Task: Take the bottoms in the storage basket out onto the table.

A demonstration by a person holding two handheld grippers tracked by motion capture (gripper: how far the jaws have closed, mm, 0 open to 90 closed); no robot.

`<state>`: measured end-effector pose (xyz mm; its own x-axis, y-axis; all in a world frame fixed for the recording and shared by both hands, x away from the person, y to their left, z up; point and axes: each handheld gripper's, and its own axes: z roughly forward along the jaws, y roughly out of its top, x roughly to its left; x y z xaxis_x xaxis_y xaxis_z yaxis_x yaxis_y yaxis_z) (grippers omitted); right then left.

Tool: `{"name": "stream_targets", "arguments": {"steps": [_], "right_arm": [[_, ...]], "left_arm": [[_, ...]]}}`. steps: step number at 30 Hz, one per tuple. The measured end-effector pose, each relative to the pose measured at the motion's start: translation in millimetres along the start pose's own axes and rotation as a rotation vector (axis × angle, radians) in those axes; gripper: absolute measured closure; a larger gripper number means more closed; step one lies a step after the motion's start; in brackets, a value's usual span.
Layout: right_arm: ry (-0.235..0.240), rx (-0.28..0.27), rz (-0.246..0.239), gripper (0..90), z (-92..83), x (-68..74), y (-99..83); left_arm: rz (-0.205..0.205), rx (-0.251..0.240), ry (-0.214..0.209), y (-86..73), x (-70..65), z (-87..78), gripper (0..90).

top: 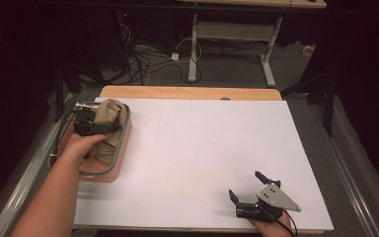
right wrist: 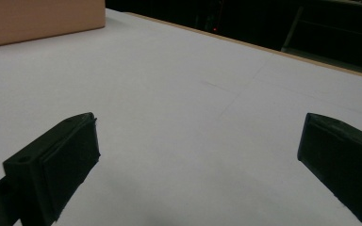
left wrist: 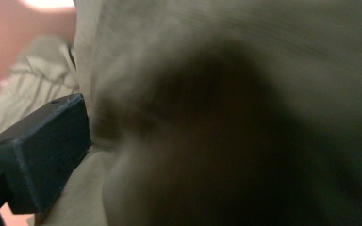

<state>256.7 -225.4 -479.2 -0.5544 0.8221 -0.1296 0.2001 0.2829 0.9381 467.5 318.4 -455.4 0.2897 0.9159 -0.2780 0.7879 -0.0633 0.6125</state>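
A khaki cloth [top: 109,114] lies bunched in a pinkish bin with a grey rim [top: 121,148] at the table's left edge. My left gripper [top: 94,127] is pressed down into that cloth. In the left gripper view its one visible finger [left wrist: 42,155] stands far to the left, as when open, and the cloth [left wrist: 240,70] covers the other finger. My right gripper [top: 245,183] rests near the front right of the table, jaws wide open [right wrist: 198,155] with nothing between them. The bin's side [right wrist: 42,21] appears far off in the right gripper view.
A white sheet [top: 202,148] covers the wooden table top. Beyond the far edge are a desk's white legs [top: 193,49] and tangled cables [top: 138,61] on the floor. Metal rails run along both sides of the table.
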Motion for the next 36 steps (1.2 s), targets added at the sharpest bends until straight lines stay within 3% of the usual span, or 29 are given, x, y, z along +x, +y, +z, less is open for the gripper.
{"name": "stream_targets", "arguments": {"steps": [1, 8, 10, 14, 19, 25, 36], "right_arm": [[-0.001, -0.001, 0.001, 0.4, 0.2, 0.1, -0.2], [0.0, 0.0, -0.005, 0.4, 0.8, 0.4, -0.6], [0.0, -0.001, -0.008, 0.4, 1.1, 1.0, -0.5], [-0.001, 0.0, -0.007, 0.4, 1.3, 0.9, -0.8], [0.001, 0.002, -0.007, 0.4, 1.7, 0.9, -1.1], [0.002, 0.0, -0.008, 0.4, 1.6, 1.9, -0.6], [0.001, 0.002, -0.015, 0.4, 2.0, 2.2, -0.7]], "left_arm": [[0.01, 0.027, 0.006, 2.1, -1.0, 3.6, 0.0], [0.036, 0.077, 0.008, 2.9, -0.7, 11.5, 0.0], [0.036, 0.102, 0.02, 1.5, 1.7, 14.9, 0.0], [0.061, 0.14, 0.082, -0.6, -1.9, 20.5, 0.0], [0.093, 0.162, 0.091, -1.9, -3.8, 20.2, 4.6], [0.133, 0.181, 0.109, -3.3, -6.2, 15.9, 25.1], [0.136, 0.178, 0.053, -5.4, -4.6, 9.9, 51.8]]}}
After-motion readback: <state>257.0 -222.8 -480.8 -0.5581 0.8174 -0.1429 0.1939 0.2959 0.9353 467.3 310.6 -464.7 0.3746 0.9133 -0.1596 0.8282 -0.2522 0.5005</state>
